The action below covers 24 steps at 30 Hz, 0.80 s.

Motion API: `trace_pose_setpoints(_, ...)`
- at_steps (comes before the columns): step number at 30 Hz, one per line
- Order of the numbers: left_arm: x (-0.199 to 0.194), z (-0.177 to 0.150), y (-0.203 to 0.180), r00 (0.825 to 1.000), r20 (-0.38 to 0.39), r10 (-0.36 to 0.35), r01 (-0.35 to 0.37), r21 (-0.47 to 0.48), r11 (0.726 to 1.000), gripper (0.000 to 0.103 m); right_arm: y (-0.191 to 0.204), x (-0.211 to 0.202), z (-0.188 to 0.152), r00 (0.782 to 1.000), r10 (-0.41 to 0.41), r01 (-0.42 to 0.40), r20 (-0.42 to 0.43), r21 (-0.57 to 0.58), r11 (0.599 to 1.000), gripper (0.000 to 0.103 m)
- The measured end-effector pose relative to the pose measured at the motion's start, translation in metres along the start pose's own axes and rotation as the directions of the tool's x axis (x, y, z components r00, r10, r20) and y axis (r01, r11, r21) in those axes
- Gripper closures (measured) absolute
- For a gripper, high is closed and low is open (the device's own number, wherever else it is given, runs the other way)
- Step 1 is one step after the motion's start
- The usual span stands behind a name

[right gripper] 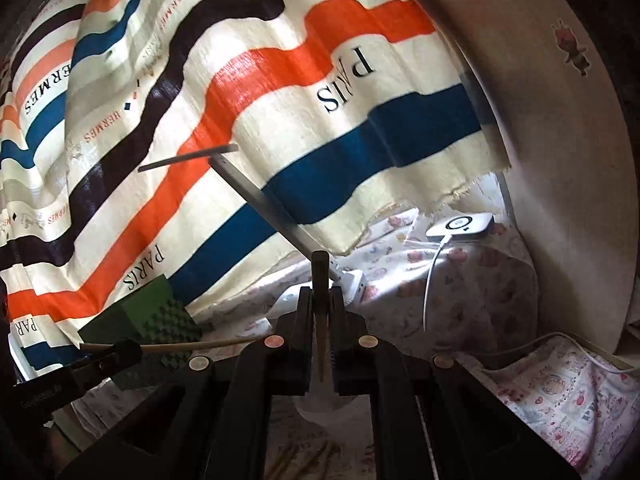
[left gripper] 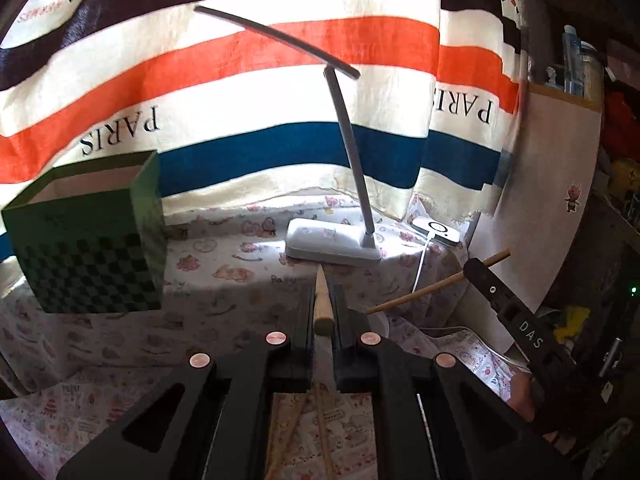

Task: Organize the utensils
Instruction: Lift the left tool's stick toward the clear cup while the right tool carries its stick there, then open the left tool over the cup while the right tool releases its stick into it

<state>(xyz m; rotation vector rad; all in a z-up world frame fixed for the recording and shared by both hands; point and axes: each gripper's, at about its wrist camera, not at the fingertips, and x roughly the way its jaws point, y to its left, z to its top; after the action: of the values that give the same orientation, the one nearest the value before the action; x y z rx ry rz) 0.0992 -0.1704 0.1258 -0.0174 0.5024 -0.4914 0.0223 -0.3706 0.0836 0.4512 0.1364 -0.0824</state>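
The left gripper point(left gripper: 323, 300) is closed on a thin light wooden chopstick point(left gripper: 321, 304), whose thick end stands up between the two black jaws. The right gripper point(right gripper: 320, 300) is also closed, on a second slim wooden chopstick point(right gripper: 320, 312) that rises dark between its jaws; in the left wrist view this same stick shows as a long pale rod crossing the black finger at the right. Both sticks are lifted above the table, which is covered with a white cloth printed with small pink cartoon figures point(left gripper: 224, 248). At the left stands an open green cardboard box with a dark checkered pattern on its front point(left gripper: 92, 264), upright and with nothing visible inside from here. Straight ahead of the left gripper a white desk lamp with a flat base and a thin bent grey arm point(left gripper: 332, 240) stands on the cloth, between the grippers and the curtain. Just to the right of it lies a small white charging device with a black ring on top point(left gripper: 438, 230), with a white cable hanging down. Behind everything hangs a cream curtain with orange, blue and dark stripes point(left gripper: 248, 92). More pale sticks lie on the cloth under the grippers, blurred.
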Motion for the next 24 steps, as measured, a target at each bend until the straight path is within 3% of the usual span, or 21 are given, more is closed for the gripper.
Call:
trace_pose_setpoints(6, -0.005, -0.001, -0.006, 0.999, -0.014, -0.04, 0.04, 0.013, 0.999, 0.097, -0.014, 0.001, 0.005, 1.0, -0.026, 0.027, -0.009, 0.027, 0.999, 0.095)
trace_pose_setpoints(13, -0.042, 0.016, -0.009, 0.998, 0.038, -0.047, 0.046, 0.029, 0.999, 0.097, -0.019, 0.007, 0.001, 0.999, -0.007, 0.009, -0.04, 0.062, 0.998, 0.095)
trace_pose_setpoints(16, -0.032, 0.018, -0.016, 0.999, 0.034, -0.035, 0.033, 0.043, 0.999, 0.097, -0.019, 0.011, -0.001, 0.999, -0.002, 0.005, -0.051, 0.061, 0.998, 0.095)
trace_pose_setpoints(24, 0.028, 0.007, -0.017, 0.998, -0.039, -0.044, 0.043, -0.028, 0.999, 0.097, -0.028, 0.035, -0.012, 0.988, -0.014, 0.025, -0.152, 0.073, 0.997, 0.095)
